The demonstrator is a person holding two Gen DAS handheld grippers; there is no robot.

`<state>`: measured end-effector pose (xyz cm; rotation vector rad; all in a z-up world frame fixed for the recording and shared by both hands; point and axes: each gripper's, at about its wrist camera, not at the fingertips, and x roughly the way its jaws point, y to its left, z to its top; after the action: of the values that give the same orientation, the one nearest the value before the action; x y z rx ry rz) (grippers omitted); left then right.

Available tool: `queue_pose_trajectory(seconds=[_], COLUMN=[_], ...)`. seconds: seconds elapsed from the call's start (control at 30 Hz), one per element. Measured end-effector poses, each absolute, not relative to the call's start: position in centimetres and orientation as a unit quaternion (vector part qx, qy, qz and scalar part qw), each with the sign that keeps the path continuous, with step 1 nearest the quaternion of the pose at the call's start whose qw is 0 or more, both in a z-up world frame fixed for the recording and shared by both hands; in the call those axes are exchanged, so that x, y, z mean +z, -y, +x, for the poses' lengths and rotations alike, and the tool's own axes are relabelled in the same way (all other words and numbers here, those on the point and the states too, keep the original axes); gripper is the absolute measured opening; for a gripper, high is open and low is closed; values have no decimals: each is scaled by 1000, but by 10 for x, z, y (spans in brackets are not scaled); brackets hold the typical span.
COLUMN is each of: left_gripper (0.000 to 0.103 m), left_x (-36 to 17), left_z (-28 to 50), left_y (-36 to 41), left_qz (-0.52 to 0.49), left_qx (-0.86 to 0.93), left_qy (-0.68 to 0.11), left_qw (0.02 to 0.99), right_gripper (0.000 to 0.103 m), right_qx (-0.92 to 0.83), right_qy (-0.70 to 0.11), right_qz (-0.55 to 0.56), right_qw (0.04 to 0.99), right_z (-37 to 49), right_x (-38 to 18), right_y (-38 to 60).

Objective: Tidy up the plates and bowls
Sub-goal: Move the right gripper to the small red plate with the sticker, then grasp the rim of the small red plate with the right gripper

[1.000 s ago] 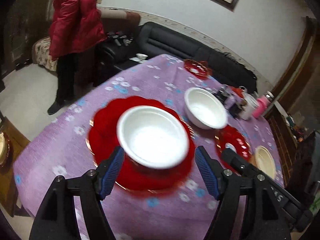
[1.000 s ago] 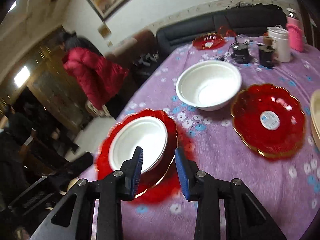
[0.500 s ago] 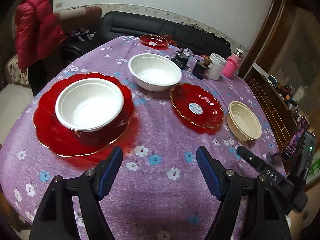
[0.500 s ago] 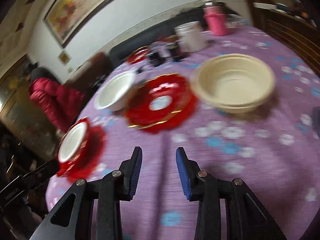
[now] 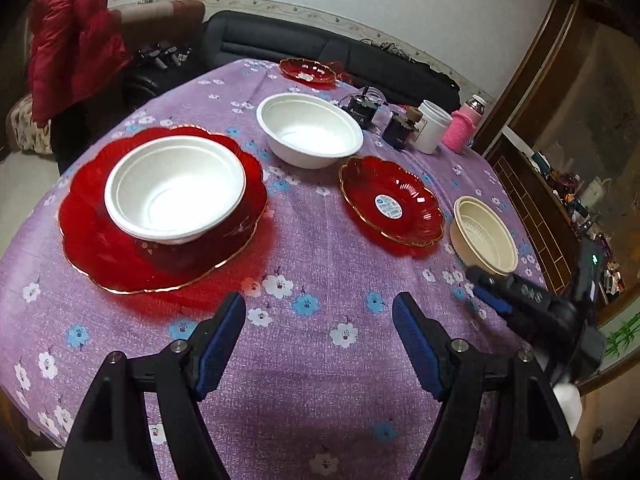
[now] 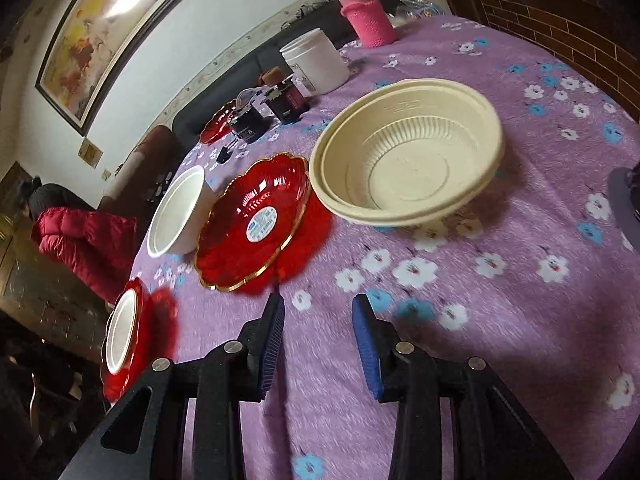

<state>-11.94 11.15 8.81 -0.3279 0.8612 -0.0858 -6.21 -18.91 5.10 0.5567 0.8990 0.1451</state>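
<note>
The left tool [image 5: 318, 320] hovers over the purple flowered counter [image 5: 320, 380], spread wide and holding nothing. Ahead to its left, a white bowl [image 5: 175, 188] sits in a large red plate [image 5: 120, 256]. A second white bowl [image 5: 310, 130] lies farther ahead. The right tool [image 6: 318, 320], narrower and also holding nothing, has a small red plate [image 6: 252, 224] just ahead to its left and a cream bowl [image 6: 406, 160] ahead to its right.
</note>
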Motion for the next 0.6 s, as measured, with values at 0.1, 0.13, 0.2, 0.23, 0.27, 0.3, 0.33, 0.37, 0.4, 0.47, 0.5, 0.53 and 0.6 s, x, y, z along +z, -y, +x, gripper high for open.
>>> queue_pose_trajectory(seconds=[0.1,0.13,0.2,0.23,0.27,0.3,0.33,0.37,0.4,0.47,0.5,0.53,0.6], left_gripper=[75,75,75,75,75,75,75,75,75,75,75,75,75], left_x=[84,84,83,83,83,82,82,82,82,82,82,82,83], left_z=[-117,-117,-116,-116,-116,-116,-115,-115,-115,-114,-114,-114,-112], left_y=[-110,-109,-109,-109,-109,-109,-108,-108,-108,-108,-108,-108,-109], left_qz=[-158,-158,-157,-158,-157,-158,-158,-157,-157,-156,-156,-156,-155], left_qx=[-47,-47,-47,-47,-47,-46,-46,-46,-46,-45,-45,-45,-43], left_qy=[-421,-422,-422,-422,-421,-421,-421,-422,-423,-422,-423,-423,-423], left_qw=[892,892,892,892,892,892,892,892,891,892,892,891,892], right_gripper=[38,38,38,38,38,38,38,38,38,27,15,15,15], right_qx=[52,51,48,49,49,48,45,41,36,34,34,32,42], right_qy=[-435,-437,-442,-444,-444,-444,-444,-446,-448,-453,-458,-464,-467], right_qz=[255,255,260,269,276,283,286,287,288,285,284,284,295], right_qw=[862,861,857,854,851,849,848,847,846,844,842,839,833], right_z=[-45,-40,-28,-21,-16,-11,-4,3,10,20,24,25,21], right_x=[48,46,42,40,38,36,35,34,33,30,28,26,27], right_y=[181,178,174,171,169,167,164,161,158,152,151,151,155])
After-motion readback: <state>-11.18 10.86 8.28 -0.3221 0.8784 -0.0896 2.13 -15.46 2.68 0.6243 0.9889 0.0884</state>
